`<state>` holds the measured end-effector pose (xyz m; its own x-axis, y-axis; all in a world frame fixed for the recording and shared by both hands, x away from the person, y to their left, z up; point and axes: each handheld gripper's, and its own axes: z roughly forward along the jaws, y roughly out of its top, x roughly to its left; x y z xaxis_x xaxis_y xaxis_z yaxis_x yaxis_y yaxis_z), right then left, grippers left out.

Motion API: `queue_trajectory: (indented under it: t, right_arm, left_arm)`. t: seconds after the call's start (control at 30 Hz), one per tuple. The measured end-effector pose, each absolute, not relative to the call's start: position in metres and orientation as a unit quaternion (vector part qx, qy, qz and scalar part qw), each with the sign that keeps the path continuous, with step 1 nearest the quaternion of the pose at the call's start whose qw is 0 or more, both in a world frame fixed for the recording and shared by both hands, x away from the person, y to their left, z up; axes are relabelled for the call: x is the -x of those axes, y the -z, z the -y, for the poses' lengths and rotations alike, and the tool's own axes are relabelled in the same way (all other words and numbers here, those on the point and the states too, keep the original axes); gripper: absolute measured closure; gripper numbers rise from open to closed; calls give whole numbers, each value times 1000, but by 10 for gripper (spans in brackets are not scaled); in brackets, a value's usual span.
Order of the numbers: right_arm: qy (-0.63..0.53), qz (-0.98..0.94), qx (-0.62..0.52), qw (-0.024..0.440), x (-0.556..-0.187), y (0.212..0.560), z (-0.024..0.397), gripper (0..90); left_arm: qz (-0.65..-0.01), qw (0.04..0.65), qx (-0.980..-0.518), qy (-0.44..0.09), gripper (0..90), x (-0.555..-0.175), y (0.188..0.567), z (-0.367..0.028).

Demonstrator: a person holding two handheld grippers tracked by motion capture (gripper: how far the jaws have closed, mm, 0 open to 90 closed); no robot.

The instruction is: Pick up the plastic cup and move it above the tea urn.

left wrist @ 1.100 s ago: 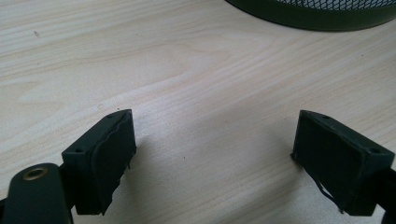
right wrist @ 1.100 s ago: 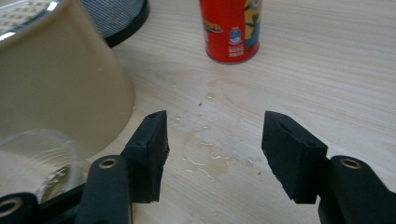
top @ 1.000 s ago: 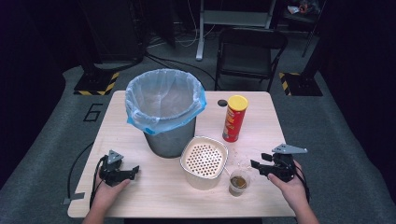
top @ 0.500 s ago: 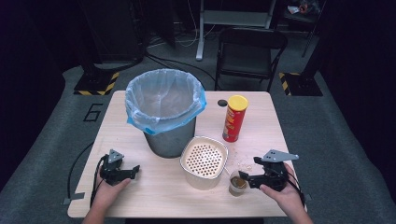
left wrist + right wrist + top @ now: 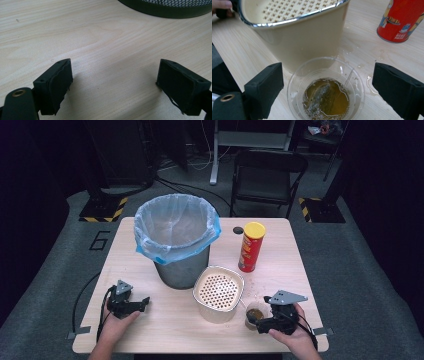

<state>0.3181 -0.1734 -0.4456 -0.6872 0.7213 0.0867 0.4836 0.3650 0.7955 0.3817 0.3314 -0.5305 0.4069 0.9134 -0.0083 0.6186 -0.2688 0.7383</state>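
Note:
A clear plastic cup point(image 5: 255, 312) point(image 5: 327, 92) holding brownish liquid stands on the table's front right, right against a cream perforated strainer bowl point(image 5: 218, 292) point(image 5: 294, 37). My right gripper point(image 5: 258, 321) point(image 5: 329, 82) is low at the cup. Its jaws have just been opening and now stand on either side of the cup, with the pads clear of its wall. My left gripper point(image 5: 144, 303) point(image 5: 113, 77) rests open on bare wood at the front left, holding nothing.
A mesh bin point(image 5: 176, 240) point(image 5: 170, 7) lined with a blue bag stands mid-table. A red chip can point(image 5: 251, 247) point(image 5: 403, 18) with a yellow lid is behind the cup, a small dark disc point(image 5: 238, 230) behind the can. Wet spots point(image 5: 362, 66) lie around the cup.
My right gripper has slid left and toward the front edge, up to the cup, and its jaws have opened around it. The left gripper has stayed put.

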Motion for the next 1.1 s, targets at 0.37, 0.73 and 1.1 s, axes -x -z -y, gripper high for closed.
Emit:
queue_trajectory:
  t: [0.37,0.73,1.1]
  right_arm:
    - [-381,-834,-367,155,-311,467,162,103]
    - [-374,-827,-379,179,-307,479,156,142]
    - [-387,-817,-384,187,-309,479,155,217]
  left_arm:
    - [-499,341,-767,-216,129,-382,530,-331]
    - [-499,341,-767,-216,129,-382,530,-332]
    - [-500,341,-766,-215,129,-382,530,-332]
